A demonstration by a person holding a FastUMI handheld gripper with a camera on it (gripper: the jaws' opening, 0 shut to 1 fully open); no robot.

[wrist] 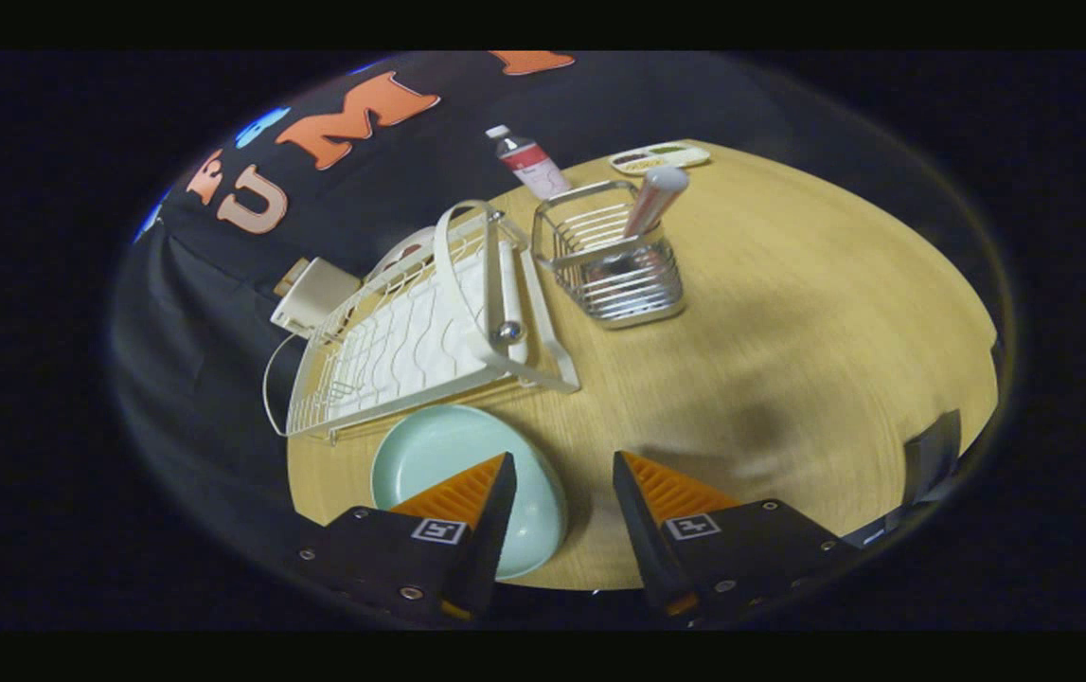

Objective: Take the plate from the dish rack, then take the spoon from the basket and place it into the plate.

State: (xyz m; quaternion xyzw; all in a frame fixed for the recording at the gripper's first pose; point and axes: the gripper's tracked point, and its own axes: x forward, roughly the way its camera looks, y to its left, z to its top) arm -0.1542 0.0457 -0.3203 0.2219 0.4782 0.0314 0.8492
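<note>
The tool point(561, 464) sits at the bottom of the frame with its fingers apart and nothing between them. One finger overlaps the pale green plate point(453, 455), which lies flat on the desk point(789, 332) at lower left, just in front of the white dish rack point(429, 322); so the plate looks already out of the rack and set where a spoon can drop into it. Beyond the fingers, at upper centre, the wire basket point(614, 260) stands just beside the rack, with the spoon point(654, 197) leaning upright in it, handle up. The bare desk between tool and basket gives a straight path. The plate lies near the desk's front edge. A bottle point(528, 161) and a small tray point(661, 156) stand farther back.
</note>
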